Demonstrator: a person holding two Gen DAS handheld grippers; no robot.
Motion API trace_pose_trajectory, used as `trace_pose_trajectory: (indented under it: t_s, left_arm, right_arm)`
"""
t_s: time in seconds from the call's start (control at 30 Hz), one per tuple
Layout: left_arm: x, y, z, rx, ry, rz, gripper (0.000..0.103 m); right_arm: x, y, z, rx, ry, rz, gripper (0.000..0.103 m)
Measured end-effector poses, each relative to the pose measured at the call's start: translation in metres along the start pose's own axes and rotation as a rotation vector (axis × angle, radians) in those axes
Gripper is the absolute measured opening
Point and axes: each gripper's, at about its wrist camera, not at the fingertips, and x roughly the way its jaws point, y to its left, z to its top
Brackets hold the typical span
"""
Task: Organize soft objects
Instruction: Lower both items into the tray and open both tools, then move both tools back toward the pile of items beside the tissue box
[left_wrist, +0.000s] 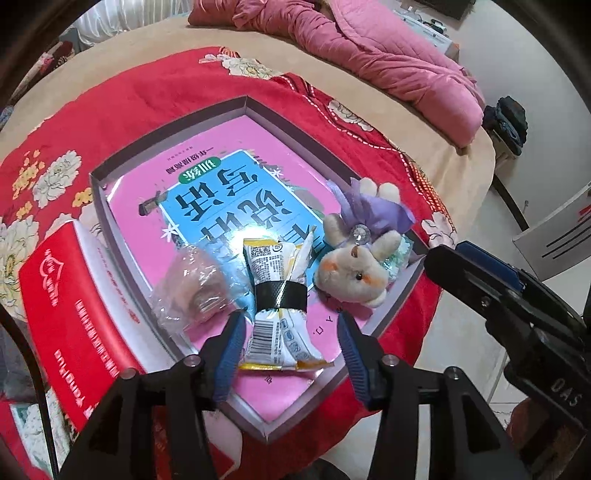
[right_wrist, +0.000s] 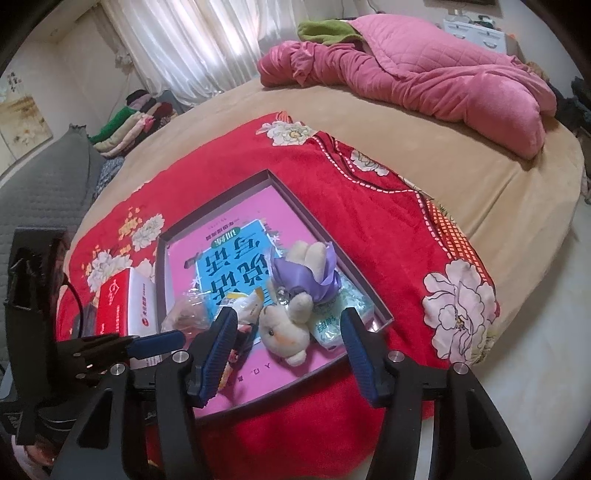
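Note:
A shallow grey box lid (left_wrist: 110, 206) (right_wrist: 162, 280) lies on a red floral blanket, with a pink and blue book inside. On the book lie a plush bunny in a purple dress (left_wrist: 354, 266) (right_wrist: 291, 325), a yellow-white snack packet bound with black tape (left_wrist: 279, 291) (right_wrist: 245, 308), a clear bag with a brown bun (left_wrist: 192, 284) (right_wrist: 184, 317) and a pale green tissue pack (right_wrist: 332, 325). My left gripper (left_wrist: 290, 343) is open, its fingers either side of the packet's near end. My right gripper (right_wrist: 288, 339) is open, hovering over the bunny.
A red and white carton (left_wrist: 70, 317) (right_wrist: 118, 306) lies left of the lid. A pink quilt (left_wrist: 388, 62) (right_wrist: 424, 81) is heaped at the far side of the tan bed. Folded clothes (right_wrist: 129, 122) are stacked at the far left. The floor lies to the right.

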Motion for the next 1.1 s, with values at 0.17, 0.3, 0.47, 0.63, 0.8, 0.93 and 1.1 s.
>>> trace_pose_trajectory:
  t_s: [0.17, 0.3, 0.47, 0.63, 0.8, 0.93, 1.1]
  left_arm:
    - [-0.013, 0.002, -0.006, -0.005, -0.023, 0.012, 0.057]
    - [-0.024, 0.005, -0.011, -0.017, -0.040, 0.012, 0.060]
    - [-0.040, 0.010, -0.018, -0.036, -0.066, 0.013, 0.062]
    - [-0.052, 0.012, -0.026, -0.047, -0.086, 0.027, 0.063]
    - [-0.064, 0.014, -0.035, -0.045, -0.104, 0.054, 0.063]
    - [-0.074, 0.017, -0.040, -0.048, -0.120, 0.064, 0.063]
    - [-0.086, 0.021, -0.047, -0.056, -0.140, 0.068, 0.063]
  right_arm:
    - [-0.003, 0.005, -0.002, -0.011, 0.002, -0.008, 0.060]
    - [-0.005, 0.008, -0.004, -0.020, 0.006, -0.017, 0.060]
    - [-0.011, 0.013, -0.005, -0.030, -0.003, -0.030, 0.060]
    - [-0.017, 0.021, -0.007, -0.048, -0.013, -0.041, 0.061]
    - [-0.024, 0.030, -0.007, -0.070, -0.025, -0.045, 0.061]
    - [-0.032, 0.037, -0.007, -0.084, -0.042, -0.054, 0.072]
    - [-0.040, 0.048, -0.007, -0.105, -0.056, -0.061, 0.072]
